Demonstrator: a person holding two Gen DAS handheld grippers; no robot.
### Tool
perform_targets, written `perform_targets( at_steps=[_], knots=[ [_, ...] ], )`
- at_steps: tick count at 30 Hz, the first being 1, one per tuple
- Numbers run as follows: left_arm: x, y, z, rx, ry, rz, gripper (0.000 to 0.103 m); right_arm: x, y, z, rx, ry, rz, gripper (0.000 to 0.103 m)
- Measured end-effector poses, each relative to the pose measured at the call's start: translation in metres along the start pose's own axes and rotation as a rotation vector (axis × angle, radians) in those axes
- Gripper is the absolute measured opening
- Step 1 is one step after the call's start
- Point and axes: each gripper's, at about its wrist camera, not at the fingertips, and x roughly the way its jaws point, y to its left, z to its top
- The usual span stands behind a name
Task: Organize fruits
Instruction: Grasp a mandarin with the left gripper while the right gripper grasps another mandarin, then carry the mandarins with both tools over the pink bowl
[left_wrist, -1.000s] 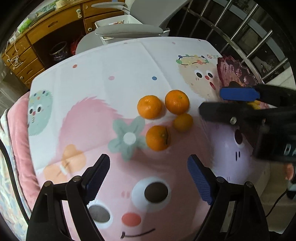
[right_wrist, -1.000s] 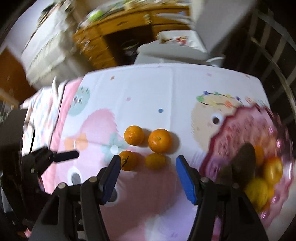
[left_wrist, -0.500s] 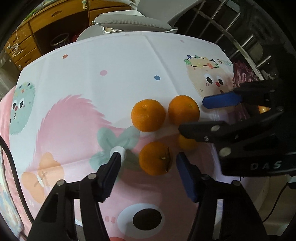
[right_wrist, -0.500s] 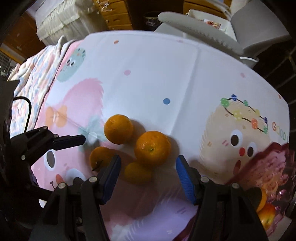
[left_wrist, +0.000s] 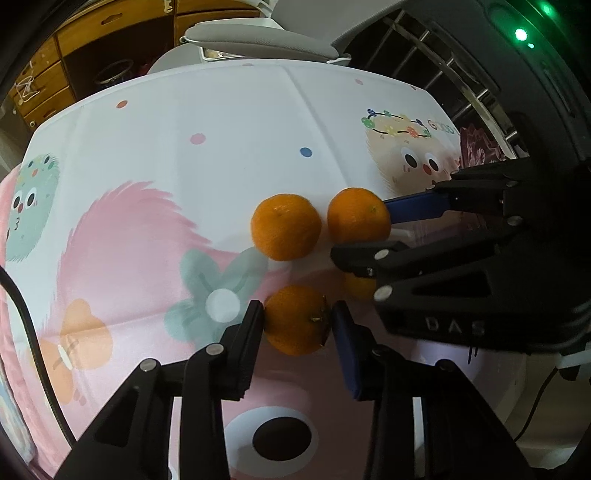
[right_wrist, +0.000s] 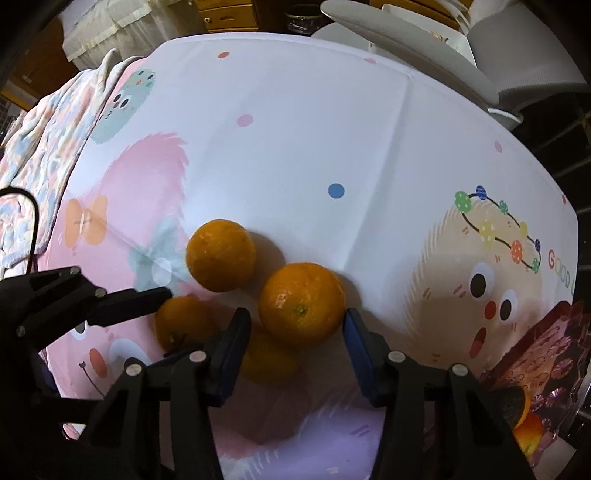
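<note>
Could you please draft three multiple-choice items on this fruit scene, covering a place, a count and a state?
1. Where does the pink patterned plastic fruit tray lie relative to the loose round oranges on the cartoon-print tablecloth?
A. To their right
B. To their left
C. Beyond them, by the chair

2. How many oranges lie loose on the cloth?
A. Two
B. Four
C. Six

3. How do the left gripper's jaws stand?
A. Wide open above bare cloth
B. Closed in on the nearest stemmed orange
C. Holding the tray

Answers: 1 A, the right wrist view shows the tray at the right edge. 2 B, four are visible in both views. 3 B, both pads meet that orange's sides.
</note>
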Motion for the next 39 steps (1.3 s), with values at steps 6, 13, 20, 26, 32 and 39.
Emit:
perform_targets(
  at_steps=[6,13,20,26,32,39],
  knots=[
    [-0.011,0.01,-0.006,-0.033,-0.022,0.007,0.036,0.002,0.0,0.005,0.014,0.004,-0.008,0.047],
    [-0.04,0.02,-0.017,-0.063,-0.065,0.014,0.036,-0.001,-0.004,0.006,0.036,0.006,-0.002,0.041],
    [-0.075,0.027,-0.037,-0.09,-0.114,0.016,0.036,-0.025,0.008,0.002,0.071,-0.045,-0.015,0.041],
    [-0.106,0.032,-0.059,-0.085,-0.153,0.017,0.036,-0.061,0.027,-0.016,0.084,-0.107,-0.028,0.041],
    [-0.137,0.028,-0.081,-0.043,-0.179,0.0,0.036,-0.094,0.04,-0.054,0.149,-0.166,-0.027,0.041],
    [-0.16,0.027,-0.104,-0.003,-0.186,0.012,0.036,-0.123,0.062,-0.114,0.215,-0.203,-0.002,0.041]
  ],
)
